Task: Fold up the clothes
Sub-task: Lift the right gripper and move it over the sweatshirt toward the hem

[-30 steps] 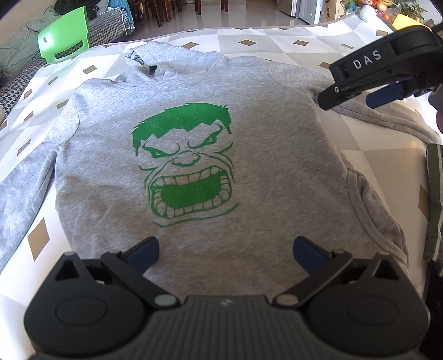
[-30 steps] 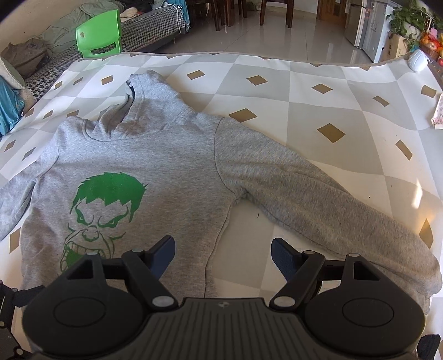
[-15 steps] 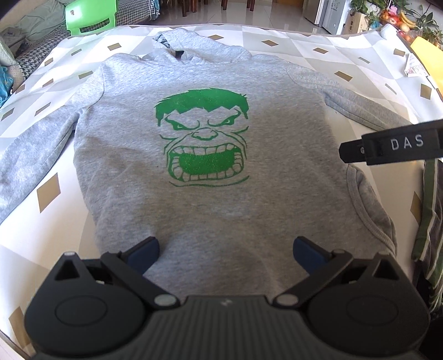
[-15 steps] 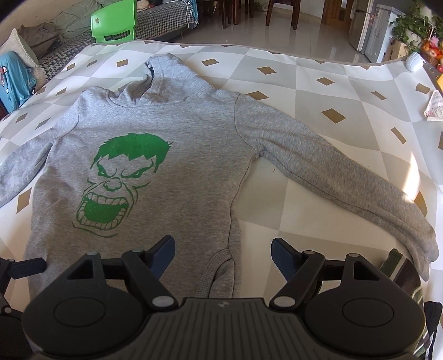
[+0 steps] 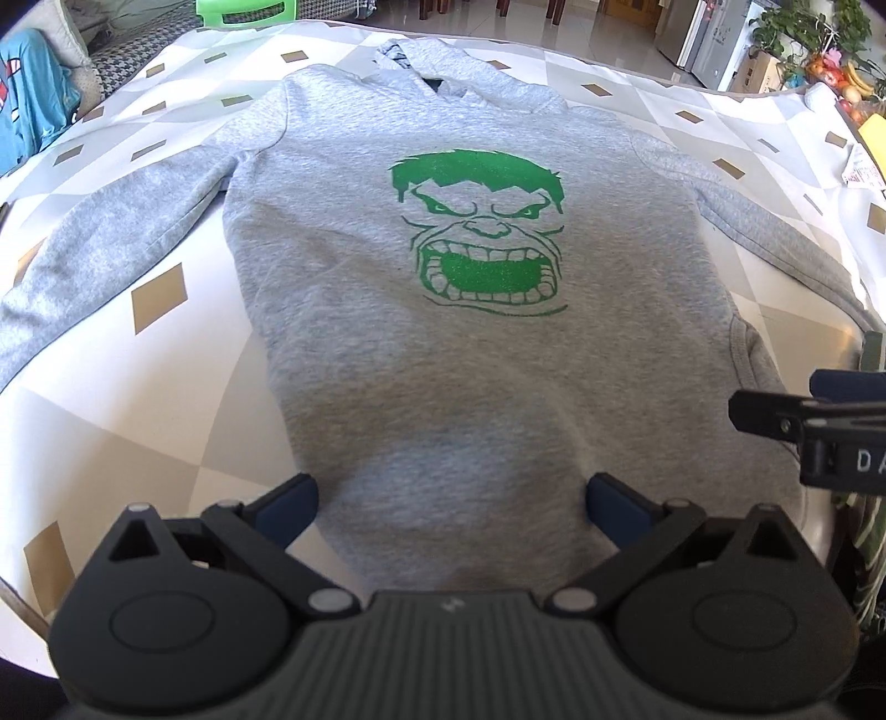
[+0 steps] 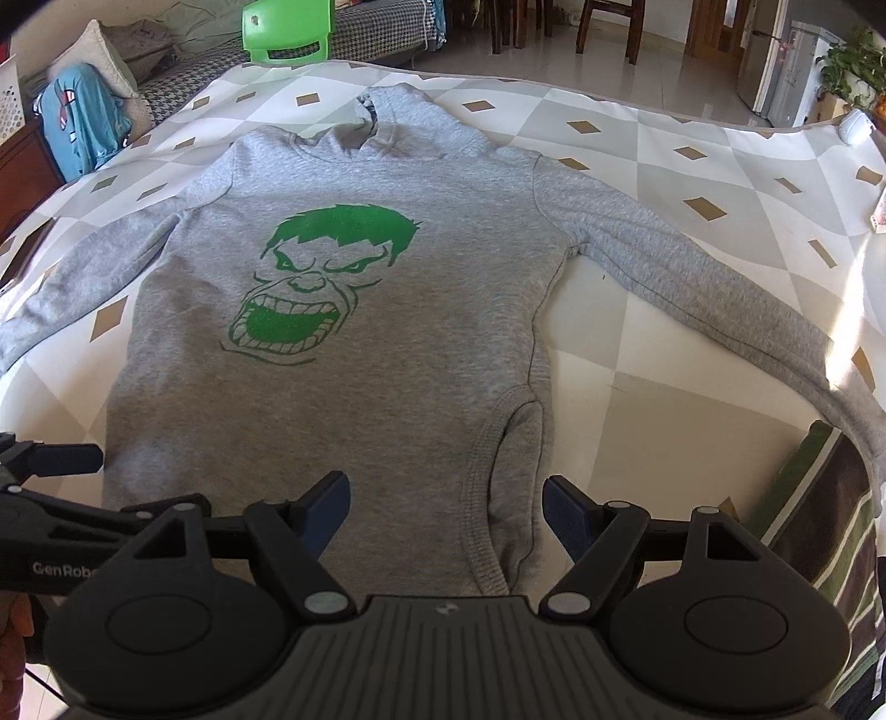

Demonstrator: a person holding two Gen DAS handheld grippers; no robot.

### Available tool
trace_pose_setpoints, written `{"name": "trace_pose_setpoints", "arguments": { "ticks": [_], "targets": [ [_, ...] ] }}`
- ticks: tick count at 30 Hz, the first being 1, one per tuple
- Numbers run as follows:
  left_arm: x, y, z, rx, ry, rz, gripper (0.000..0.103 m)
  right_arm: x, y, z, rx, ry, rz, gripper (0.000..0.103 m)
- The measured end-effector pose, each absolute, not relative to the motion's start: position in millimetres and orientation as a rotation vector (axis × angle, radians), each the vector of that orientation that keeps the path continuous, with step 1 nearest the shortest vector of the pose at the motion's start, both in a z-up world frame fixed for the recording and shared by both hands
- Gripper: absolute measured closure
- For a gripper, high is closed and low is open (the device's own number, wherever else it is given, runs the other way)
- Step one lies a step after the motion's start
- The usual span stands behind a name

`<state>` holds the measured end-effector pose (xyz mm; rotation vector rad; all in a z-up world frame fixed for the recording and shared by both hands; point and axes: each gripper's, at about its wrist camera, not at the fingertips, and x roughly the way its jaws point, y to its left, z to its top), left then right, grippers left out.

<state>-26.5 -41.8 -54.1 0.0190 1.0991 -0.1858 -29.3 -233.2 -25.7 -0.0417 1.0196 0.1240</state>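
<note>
The left tool (image 5: pixel 451 501) hangs over the bottom hem of the hoodie (image 5: pixel 470 354) with its blue pads spread wide and nothing between them. The right tool (image 6: pixel 446 507) hangs over the hoodie's lower right corner, just as wide, gripping nothing; the ribbed hem lies below the gap between its pads. Each tool shows at the edge of the other's view.

The grey hoodie lies face up and flat on the table (image 6: pixel 681 354), green face print (image 6: pixel 326 288) upward, hood (image 6: pixel 398 119) at the far end, both sleeves spread out to the sides. The right sleeve (image 6: pixel 736 310) runs toward the table's near right edge. The table wears a cloth of white and grey diamonds with small tan lozenges, sunlit on the right. A green and brown striped cloth (image 6: pixel 814 520) lies at the near right corner.

Beyond the far edge stand a green plastic chair (image 6: pixel 288 27), a houndstooth couch (image 6: pixel 188 83) with a blue garment (image 6: pixel 83 122), wooden chairs on pale tiled floor, and potted plants (image 6: pixel 853 66)
</note>
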Motion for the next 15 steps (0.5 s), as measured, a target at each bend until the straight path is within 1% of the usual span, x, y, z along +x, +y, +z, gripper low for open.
{"name": "trace_pose_setpoints", "arguments": {
  "ticks": [7,11,15],
  "targets": [
    [-29.8,-25.1,-53.7,0.018,1.08,-0.134,0.0,-58.2,-200.2,-33.7,-0.137,1.037,0.28,0.028],
    [-28.1,-19.6,-52.5,0.032,1.067,-0.091,0.0,-72.9,-179.9,-38.3,-0.268,0.998,0.298,0.028],
    [-26.4,-8.7,-47.5,0.001,1.045,-0.061,0.0,-77.7,-176.0,-35.5,-0.298,0.967,0.296,0.028]
  ]
}}
